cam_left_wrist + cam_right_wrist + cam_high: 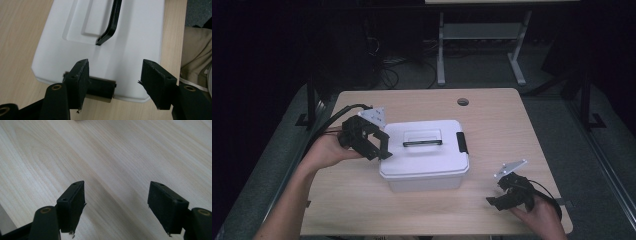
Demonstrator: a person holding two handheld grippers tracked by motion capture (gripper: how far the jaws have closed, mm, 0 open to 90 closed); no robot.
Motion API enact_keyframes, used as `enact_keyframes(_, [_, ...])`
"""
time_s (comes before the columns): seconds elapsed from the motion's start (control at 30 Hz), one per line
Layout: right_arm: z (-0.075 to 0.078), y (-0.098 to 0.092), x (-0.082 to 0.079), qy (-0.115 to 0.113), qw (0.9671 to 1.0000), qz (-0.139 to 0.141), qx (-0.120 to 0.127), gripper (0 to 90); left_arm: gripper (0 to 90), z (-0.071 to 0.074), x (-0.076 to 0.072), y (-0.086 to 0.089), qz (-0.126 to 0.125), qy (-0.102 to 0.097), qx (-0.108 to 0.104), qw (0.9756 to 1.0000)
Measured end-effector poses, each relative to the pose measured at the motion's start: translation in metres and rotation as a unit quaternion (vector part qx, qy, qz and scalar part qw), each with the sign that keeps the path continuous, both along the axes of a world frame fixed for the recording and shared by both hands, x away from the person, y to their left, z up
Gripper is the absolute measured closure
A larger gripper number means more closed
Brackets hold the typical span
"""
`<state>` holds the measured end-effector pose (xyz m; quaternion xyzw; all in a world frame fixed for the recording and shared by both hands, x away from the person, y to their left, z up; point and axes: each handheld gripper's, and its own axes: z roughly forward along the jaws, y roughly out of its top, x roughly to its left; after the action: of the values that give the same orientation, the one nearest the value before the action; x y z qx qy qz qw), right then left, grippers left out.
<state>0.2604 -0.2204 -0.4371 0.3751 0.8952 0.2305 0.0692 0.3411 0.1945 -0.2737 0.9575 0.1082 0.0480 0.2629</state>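
Observation:
A white plastic box (424, 155) with a snap-on lid stands in the middle of the wooden table (492, 115). A black carry handle (422, 143) lies flat in the lid's recess, and a black latch (462, 142) sits at the box's right end. My left gripper (381, 145) hovers at the box's left end. In the left gripper view its open jaws (113, 75) straddle the lid (130, 37) edge, with the left-end latch (101, 87) low between them, beside one pad and unpressed. My right gripper (499, 195) rests open near the front right corner, over bare wood (112, 157).
A round cable hole (463, 101) lies near the table's far edge. Beyond it stand the metal legs of another table (441, 50) on a dark floor. A person's trouser leg (197, 50) is beside the table in the left gripper view.

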Motion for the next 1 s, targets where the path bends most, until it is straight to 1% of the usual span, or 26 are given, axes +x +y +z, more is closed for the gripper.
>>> enact_keyframes(0.17, [-0.001, -0.001, 0.000, 0.000, 1.0000, 0.001, -0.002, 29.4, 38.3, -0.004, -0.003, 0.010, 0.005, -0.001, -0.002, 1.0000])
enact_keyframes(0.2, [-0.001, 0.000, 0.000, 0.000, 1.0000, 0.001, -0.002, 29.4, 38.3, -0.004, -0.004, 0.012, 0.010, 0.001, -0.002, 0.9999])
enact_keyframes(0.3, [0.000, 0.000, 0.001, 0.000, 1.0000, 0.001, -0.002, 29.4, 37.8, -0.006, -0.004, 0.018, 0.014, 0.002, -0.005, 0.9999])
enact_keyframes(0.33, [0.000, 0.001, 0.001, 0.001, 1.0000, 0.000, -0.001, 29.4, 37.8, -0.007, -0.005, 0.020, 0.015, 0.001, -0.003, 0.9999])
enact_keyframes(0.43, [-0.001, 0.002, 0.001, 0.002, 1.0000, 0.004, -0.005, 29.4, 37.3, -0.008, -0.007, 0.026, 0.021, 0.003, -0.006, 0.9998])
enact_keyframes(0.47, [-0.001, 0.003, 0.001, 0.002, 1.0000, 0.004, -0.005, 29.4, 37.3, -0.009, -0.007, 0.028, 0.022, 0.001, -0.005, 0.9998])
enact_keyframes(0.7, [0.000, 0.003, 0.001, 0.000, 1.0000, 0.003, -0.004, 29.3, 37.1, -0.013, -0.010, 0.041, 0.032, 0.004, -0.006, 0.9995])
enact_keyframes(0.93, [-0.001, 0.004, 0.002, 0.003, 1.0000, 0.003, -0.005, 29.2, 37.1, -0.020, -0.012, 0.051, 0.043, 0.009, -0.009, 0.9990])
enact_keyframes(1.0, [-0.002, 0.004, 0.002, 0.004, 1.0000, 0.003, -0.005, 29.2, 37.1, -0.021, -0.012, 0.053, 0.044, 0.007, -0.009, 0.9990])
